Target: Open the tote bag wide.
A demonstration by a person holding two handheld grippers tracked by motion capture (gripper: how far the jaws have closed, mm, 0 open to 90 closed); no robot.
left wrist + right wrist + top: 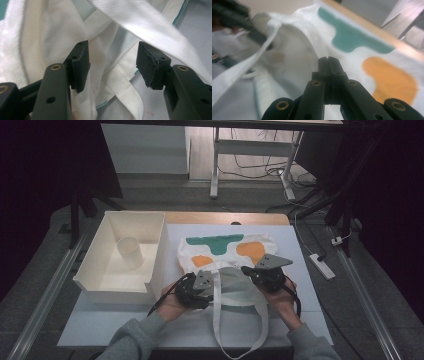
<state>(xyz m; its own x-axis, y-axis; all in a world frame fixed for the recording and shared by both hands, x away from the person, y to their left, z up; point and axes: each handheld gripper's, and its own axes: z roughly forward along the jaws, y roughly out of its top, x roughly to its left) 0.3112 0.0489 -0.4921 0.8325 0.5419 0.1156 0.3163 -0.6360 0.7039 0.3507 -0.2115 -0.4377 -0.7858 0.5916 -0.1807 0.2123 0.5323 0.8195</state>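
At the desk's near edge, centre: left gripper (112,65) jaws spread wide, nothing pinched, folds of white tote bag (50,37) cloth between and behind them. One pad (81,65) is close against a fold, the other stands off it. Right gripper (328,75) jaws pressed together; at the bag's mouth rim, but can't tell if any cloth is caught between them.

High view: left gripper (192,290) sits at the bag's near-left corner, right gripper (265,272) at its near-right corner, a hand behind each, grey sleeves coming in from the bottom. Bag (225,252) lies flat mid-desk on a pale mat (300,250), far end toward the desk's back edge, w/ green (215,241) and orange (251,250) patches printed on it. Mouth faces the near edge, looks partly opened btwn the grippers. Long white strap (240,340) loops out over the near edge.

Left side of desk: white open tray (90,270), near the bag but apart. A white cup (129,251) stands upright inside it.
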